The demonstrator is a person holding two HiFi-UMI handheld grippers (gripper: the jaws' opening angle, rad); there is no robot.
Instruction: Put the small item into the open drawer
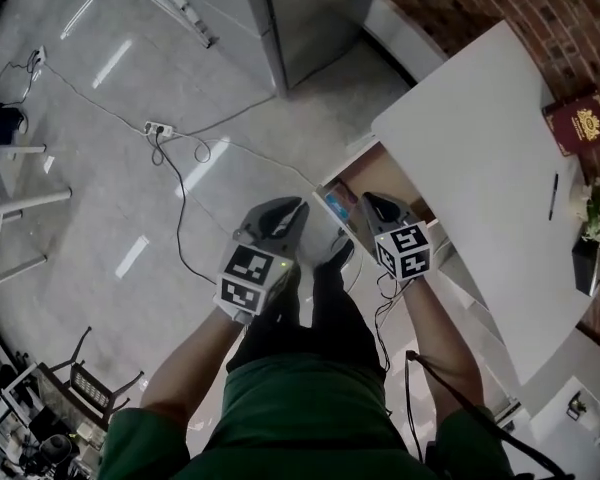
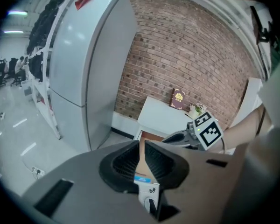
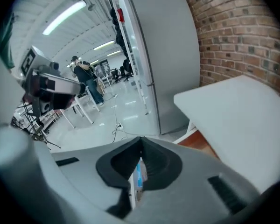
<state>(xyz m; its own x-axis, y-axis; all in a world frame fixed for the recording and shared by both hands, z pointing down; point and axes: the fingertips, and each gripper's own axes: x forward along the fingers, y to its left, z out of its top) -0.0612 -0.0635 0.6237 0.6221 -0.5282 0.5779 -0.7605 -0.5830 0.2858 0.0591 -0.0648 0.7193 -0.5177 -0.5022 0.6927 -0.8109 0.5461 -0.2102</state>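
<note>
Above the open drawer point(image 1: 382, 180) under the white table point(image 1: 480, 148), the right claw point(image 3: 140, 141) is closed and empty. The left claw point(image 2: 141, 146) is a slit apart, also empty. A small blue-and-white box point(image 1: 335, 208) lies in the drawer, below and between them; placing looks done.

- head view: from above, steeply down and near on left tool point(image 1: 292, 213), right tool point(image 1: 372, 206) and table point(image 1: 480, 148).
- left tool view: along its jaws toward brick wall point(image 2: 186, 45).
- right tool view: along its jaws toward the cabinet point(image 3: 163, 50).
- all three share the table.
</note>
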